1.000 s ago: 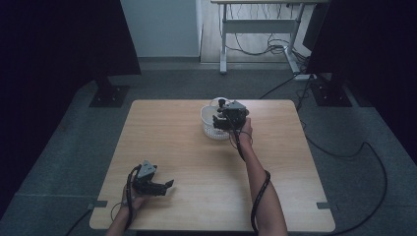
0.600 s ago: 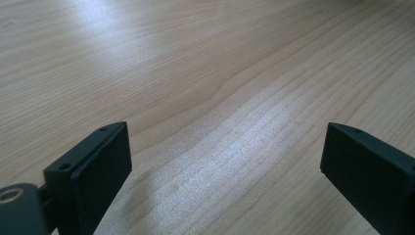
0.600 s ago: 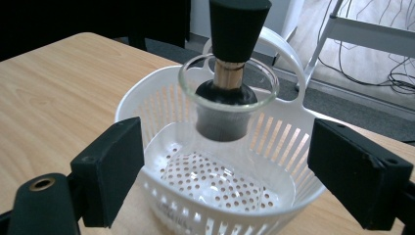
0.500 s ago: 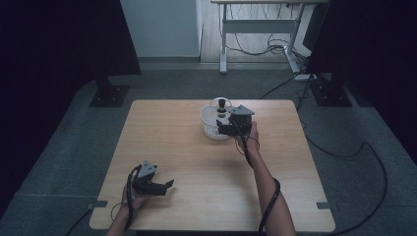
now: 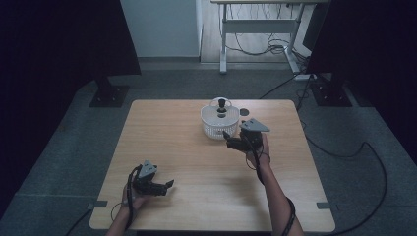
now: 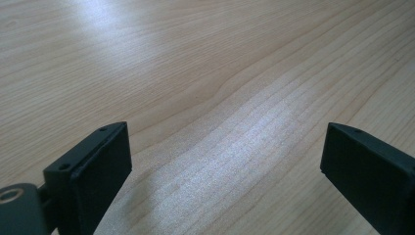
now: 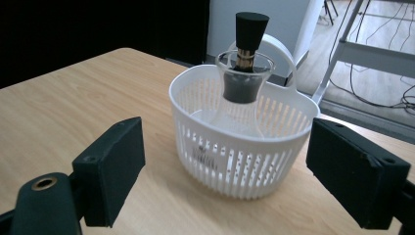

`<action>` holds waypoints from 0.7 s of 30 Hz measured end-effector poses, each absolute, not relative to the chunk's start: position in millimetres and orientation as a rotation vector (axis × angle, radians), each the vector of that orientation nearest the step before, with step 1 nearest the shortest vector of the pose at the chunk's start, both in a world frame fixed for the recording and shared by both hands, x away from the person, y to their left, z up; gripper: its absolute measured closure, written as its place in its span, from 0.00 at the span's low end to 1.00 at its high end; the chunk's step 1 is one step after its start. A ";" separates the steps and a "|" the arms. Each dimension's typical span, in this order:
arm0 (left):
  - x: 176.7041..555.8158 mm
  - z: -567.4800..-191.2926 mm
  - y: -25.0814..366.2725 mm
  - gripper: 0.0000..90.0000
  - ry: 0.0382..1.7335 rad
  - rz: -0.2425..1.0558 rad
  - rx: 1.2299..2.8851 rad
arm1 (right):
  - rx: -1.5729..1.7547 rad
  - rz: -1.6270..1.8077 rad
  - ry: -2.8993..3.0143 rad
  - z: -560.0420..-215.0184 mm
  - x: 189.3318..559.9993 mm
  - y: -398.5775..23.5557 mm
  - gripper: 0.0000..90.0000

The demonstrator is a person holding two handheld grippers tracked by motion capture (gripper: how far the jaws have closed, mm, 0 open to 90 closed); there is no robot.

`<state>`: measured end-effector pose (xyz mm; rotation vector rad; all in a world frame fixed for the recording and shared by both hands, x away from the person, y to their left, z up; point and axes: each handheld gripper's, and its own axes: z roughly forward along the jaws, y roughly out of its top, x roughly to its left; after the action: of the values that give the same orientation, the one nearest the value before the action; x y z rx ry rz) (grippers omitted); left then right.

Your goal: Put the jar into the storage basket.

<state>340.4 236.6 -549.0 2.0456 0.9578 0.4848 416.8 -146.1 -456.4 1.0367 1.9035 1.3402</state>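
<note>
A pale wooden tabletop (image 5: pixel 196 147) stands on grey carpet between dark curtains. One white slotted basket (image 7: pixel 244 147) sits near its far edge, one glass bottle (image 7: pixel 243 73) with a black stopper upright inside. The right gripper (image 5: pixel 235 142) hovers just beside the basket, wide open, empty; the left gripper (image 5: pixel 164 188), near the front edge and well apart, likewise gapes empty.
</note>
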 end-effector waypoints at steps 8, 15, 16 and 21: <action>340.3 -549.1 236.1 0.05 0.964 0.491 2.048 | 1.017 1.347 1.891 -468.0 378.7 -170.8 0.16; 340.4 -549.1 236.1 0.05 0.966 0.492 2.048 | 1.026 1.320 1.908 -487.2 350.7 -190.3 0.16; 340.3 -549.1 236.1 0.05 0.965 0.492 2.048 | 1.031 1.315 1.911 -491.4 347.6 -192.6 0.16; 340.5 -549.1 235.9 0.05 0.965 0.492 2.052 | 1.090 1.312 1.917 -513.4 336.0 -203.5 0.16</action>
<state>340.5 235.9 -549.1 2.0517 0.9651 0.4918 336.0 -203.5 -513.4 1.0897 1.9173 1.3120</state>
